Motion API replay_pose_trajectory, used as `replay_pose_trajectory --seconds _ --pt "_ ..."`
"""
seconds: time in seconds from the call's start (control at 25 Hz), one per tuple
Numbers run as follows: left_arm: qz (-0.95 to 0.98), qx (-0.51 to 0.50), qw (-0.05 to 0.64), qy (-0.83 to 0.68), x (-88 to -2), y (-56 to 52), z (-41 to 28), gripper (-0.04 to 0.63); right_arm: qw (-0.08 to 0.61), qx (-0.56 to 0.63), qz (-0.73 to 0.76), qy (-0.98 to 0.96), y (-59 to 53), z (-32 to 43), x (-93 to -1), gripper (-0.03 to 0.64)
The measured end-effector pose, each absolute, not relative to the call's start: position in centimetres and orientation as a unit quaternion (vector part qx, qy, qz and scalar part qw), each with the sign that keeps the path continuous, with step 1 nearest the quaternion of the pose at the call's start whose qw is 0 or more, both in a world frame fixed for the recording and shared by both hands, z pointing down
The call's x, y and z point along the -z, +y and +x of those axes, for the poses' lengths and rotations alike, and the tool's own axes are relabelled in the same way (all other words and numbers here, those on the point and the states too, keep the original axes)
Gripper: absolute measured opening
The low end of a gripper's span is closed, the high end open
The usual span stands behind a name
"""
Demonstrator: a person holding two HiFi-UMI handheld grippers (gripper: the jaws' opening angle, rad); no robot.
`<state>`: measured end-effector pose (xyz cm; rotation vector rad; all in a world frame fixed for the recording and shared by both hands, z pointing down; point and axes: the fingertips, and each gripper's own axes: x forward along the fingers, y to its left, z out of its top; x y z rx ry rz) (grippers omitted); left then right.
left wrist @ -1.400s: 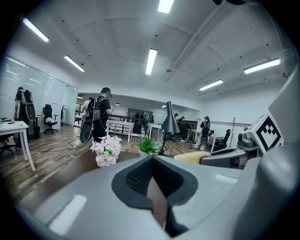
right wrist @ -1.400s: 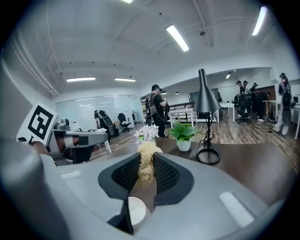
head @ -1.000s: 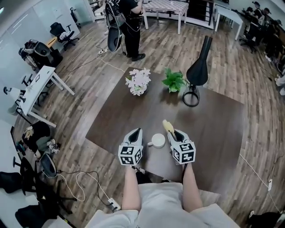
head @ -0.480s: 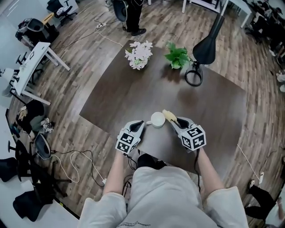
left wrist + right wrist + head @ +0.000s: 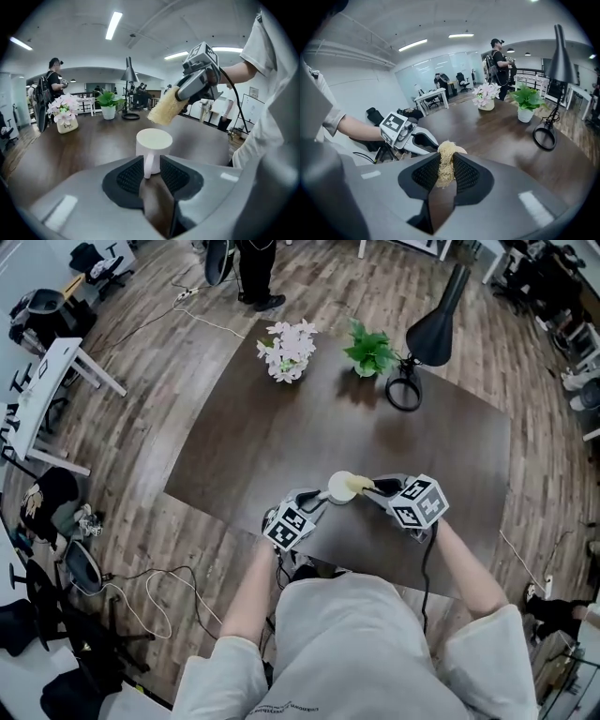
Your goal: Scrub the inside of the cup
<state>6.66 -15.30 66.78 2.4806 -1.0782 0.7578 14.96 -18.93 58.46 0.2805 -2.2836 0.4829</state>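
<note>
Head view: the cup point(image 5: 339, 486) is over the table's point(image 5: 281, 427) near edge. Left gripper view: my left gripper point(image 5: 149, 168) is clamped on the handle point(image 5: 148, 161), mouth up, with the scrubber point(image 5: 165, 110) tilted just above the cup's rim. Right gripper view: my right gripper point(image 5: 445, 171) is squeezing that scrubber, so I'd guess it goes straight down in.

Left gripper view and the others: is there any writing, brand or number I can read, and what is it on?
Flower pot: a short dark word, too blurred to read.
Marker cubes: black-and-white square patterns only, no words.
Cup, scrubber: no print.
Nothing else legible.
</note>
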Motion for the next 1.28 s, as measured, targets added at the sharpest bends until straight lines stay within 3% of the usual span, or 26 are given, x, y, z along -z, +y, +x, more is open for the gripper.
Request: replay_pose_trajectory --seconds 0.36,0.48,0.56,1.28 --pt "0.887 -0.279 0.143 -0.340 -68.7 -15.9 6.9 0.118 0.469 -0.149 0.100 -0.865 -18.1 11.9 -60.1 0.100" --pt "0.887 -0.278 0.132 -0.345 -68.9 -16.1 7.1 0.051 0.492 -0.156 0.097 -0.851 -17.4 11.7 -61.1 0.100" --pt "0.889 -0.279 0.123 -0.341 -68.9 -16.0 7.4 0.043 0.502 -0.162 0.104 -0.843 -17.2 11.5 -61.6 0.100" --pt "0.907 -0.270 0.126 -0.298 -68.4 -12.8 9.2 0.040 0.601 -0.181 0.072 -0.775 -15.8 11.9 -65.2 0.098"
